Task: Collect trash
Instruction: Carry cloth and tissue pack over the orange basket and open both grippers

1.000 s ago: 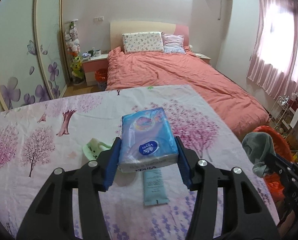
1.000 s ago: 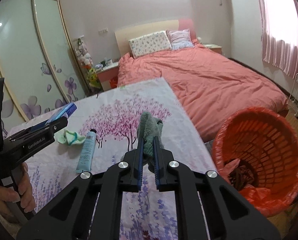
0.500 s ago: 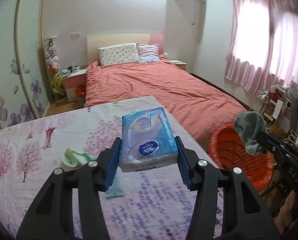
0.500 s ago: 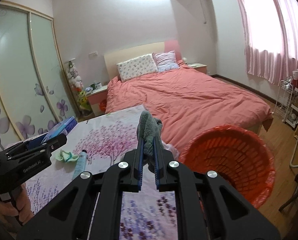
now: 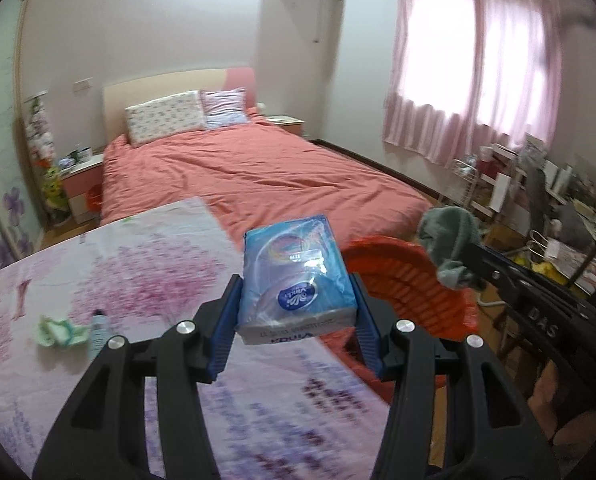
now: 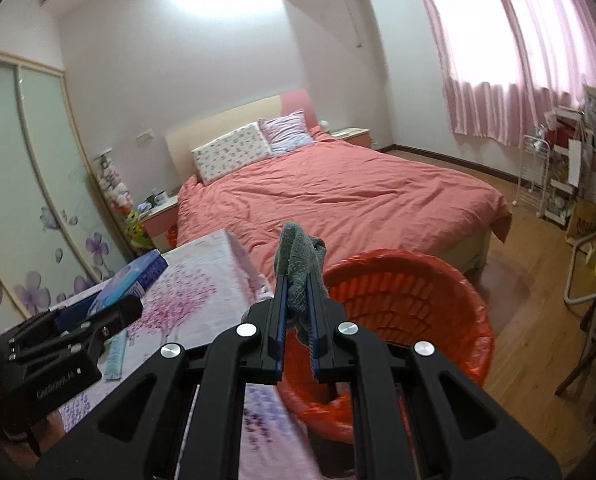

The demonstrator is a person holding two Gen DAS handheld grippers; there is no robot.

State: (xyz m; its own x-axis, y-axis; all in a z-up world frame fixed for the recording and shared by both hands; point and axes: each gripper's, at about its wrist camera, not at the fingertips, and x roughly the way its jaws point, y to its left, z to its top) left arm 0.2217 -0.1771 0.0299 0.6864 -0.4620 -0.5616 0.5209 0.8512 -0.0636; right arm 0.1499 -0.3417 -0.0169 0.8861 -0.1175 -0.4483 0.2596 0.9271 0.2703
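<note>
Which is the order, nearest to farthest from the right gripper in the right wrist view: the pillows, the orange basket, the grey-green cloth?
1. Grey-green cloth: clamped between the fingers of the right gripper.
2. Orange basket: just beyond, lower right.
3. Pillows: at the bed's head, far back.

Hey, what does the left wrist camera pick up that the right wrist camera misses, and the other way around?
Only the left wrist view: the crumpled green and white wrapper on the floral tablecloth, and the printed top of the blue tissue pack clamped in the left gripper.

Only the right wrist view: the basket's inside and the wooden floor.

Both: the orange basket, the grey-green cloth pinched in the right gripper, the tube and the bed.
</note>
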